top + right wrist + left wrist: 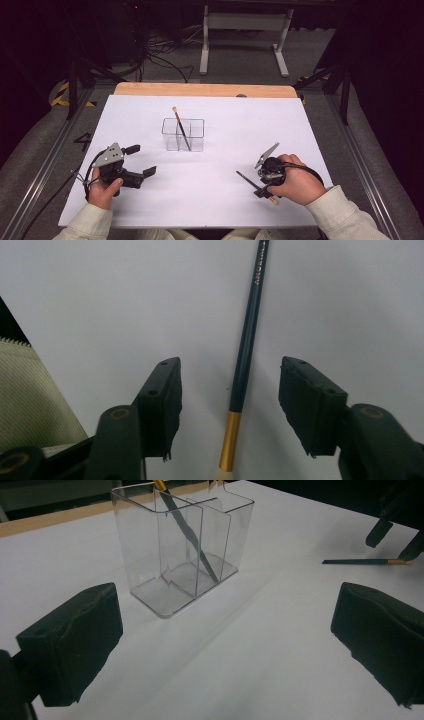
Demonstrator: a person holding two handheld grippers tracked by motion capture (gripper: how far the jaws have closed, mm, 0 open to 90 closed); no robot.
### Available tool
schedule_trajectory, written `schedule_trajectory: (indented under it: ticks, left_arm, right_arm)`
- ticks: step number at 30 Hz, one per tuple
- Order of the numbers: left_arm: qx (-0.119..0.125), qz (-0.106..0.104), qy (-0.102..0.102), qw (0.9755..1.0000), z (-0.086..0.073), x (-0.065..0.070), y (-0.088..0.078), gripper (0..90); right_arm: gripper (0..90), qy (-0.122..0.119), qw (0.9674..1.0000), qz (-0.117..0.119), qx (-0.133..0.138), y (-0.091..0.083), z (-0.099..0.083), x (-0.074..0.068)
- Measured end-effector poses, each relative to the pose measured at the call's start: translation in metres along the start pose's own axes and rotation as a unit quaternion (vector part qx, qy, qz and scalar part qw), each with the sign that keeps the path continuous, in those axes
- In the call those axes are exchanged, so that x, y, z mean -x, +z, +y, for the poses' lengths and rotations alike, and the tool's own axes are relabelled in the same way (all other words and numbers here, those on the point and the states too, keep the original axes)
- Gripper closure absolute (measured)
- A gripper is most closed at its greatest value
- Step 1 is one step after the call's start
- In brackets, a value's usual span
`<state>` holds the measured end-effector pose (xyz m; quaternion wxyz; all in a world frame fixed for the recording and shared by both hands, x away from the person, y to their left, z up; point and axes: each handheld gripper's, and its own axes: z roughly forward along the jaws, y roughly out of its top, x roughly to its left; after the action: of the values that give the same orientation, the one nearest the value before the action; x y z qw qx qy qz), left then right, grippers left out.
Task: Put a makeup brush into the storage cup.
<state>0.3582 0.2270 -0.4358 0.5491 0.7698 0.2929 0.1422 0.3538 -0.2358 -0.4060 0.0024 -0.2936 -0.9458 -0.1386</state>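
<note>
Left gripper [140,161]: jaws wide apart, holding nothing, well left of the loose paintbrush.
Clear organizer [183,134]: mid-table, one brush [181,128] leaning inside.
Loose paintbrush [244,365]: flat on the white table [220,200], between the right gripper's jaws, long axis parallel to them (bristles toward the hand).
Right gripper [227,410]: half open, pads not touching it.

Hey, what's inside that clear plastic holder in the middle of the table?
One dark-handled paintbrush leans inside the clear holder, its gold ferrule and bristles sticking out above the rim. The other compartments look empty; nothing hides them, since the walls are see-through.
</note>
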Motion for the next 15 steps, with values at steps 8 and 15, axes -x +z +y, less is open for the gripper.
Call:
schedule_trajectory:
  ticks: [8,15]
  left_arm:
    - [0.001,0.018,0.0,0.9998,0.0,0.0,0.001,1.4]
    - [0.007,0.024,-0.004,0.9997,0.001,-0.001,-0.002,4.8]
  right_arm:
    - [55.2,-0.01,0.9991,-0.014,-0.038,0.006,0.001,-0.001]
    - [63.8,-0.02,0.9974,-0.017,-0.067,0.011,0.0,-0.003]
